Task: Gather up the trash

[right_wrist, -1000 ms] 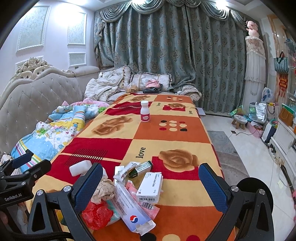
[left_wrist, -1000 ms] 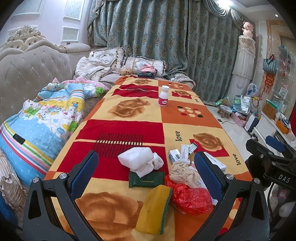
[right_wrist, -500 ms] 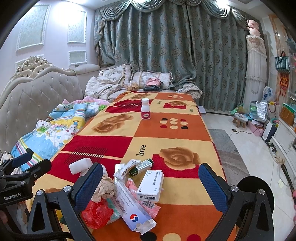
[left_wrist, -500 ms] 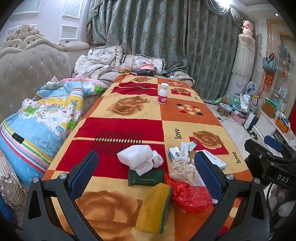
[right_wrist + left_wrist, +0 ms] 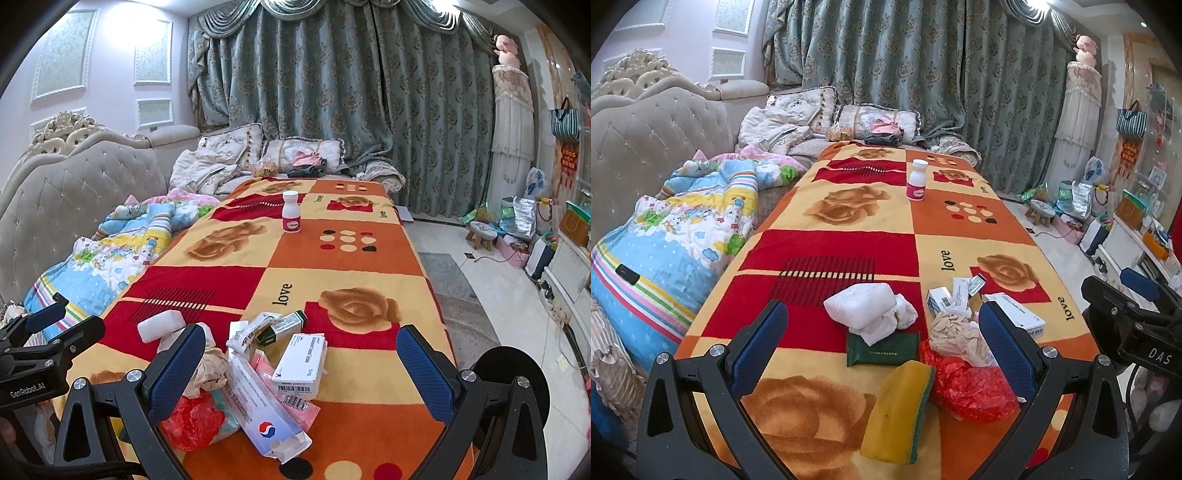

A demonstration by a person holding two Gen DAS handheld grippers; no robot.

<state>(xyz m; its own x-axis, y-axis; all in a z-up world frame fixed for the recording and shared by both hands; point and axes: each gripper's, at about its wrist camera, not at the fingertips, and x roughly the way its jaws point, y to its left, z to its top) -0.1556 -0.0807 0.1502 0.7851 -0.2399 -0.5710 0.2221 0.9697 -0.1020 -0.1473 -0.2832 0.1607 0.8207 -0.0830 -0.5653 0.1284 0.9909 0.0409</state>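
Trash lies in a heap at the near end of the patterned table cover (image 5: pixel 871 221). In the left wrist view I see white crumpled tissue (image 5: pixel 868 310), a dark green packet (image 5: pixel 882 352), a yellow-green sponge (image 5: pixel 899 411), a red plastic bag (image 5: pixel 967 387), beige crumpled paper (image 5: pixel 955 334) and small boxes (image 5: pixel 1015 317). My left gripper (image 5: pixel 881 347) hangs open above them. The right wrist view shows a white carton (image 5: pixel 303 360), a long torn box (image 5: pixel 266 413), a green tube box (image 5: pixel 282 326) and the red bag (image 5: pixel 192 421). My right gripper (image 5: pixel 301 376) is open over the cartons, holding nothing.
A white pill bottle (image 5: pixel 916 180) stands upright far down the table. A sofa with a colourful quilt (image 5: pixel 683 229) runs along the left. To the right is tiled floor with a black round bin (image 5: pixel 509 376), a stool (image 5: pixel 482 232) and bags by the wall.
Both views have shifted only slightly; the table contents sit a little lower and nearer. Nothing was picked up and both grippers stay open.
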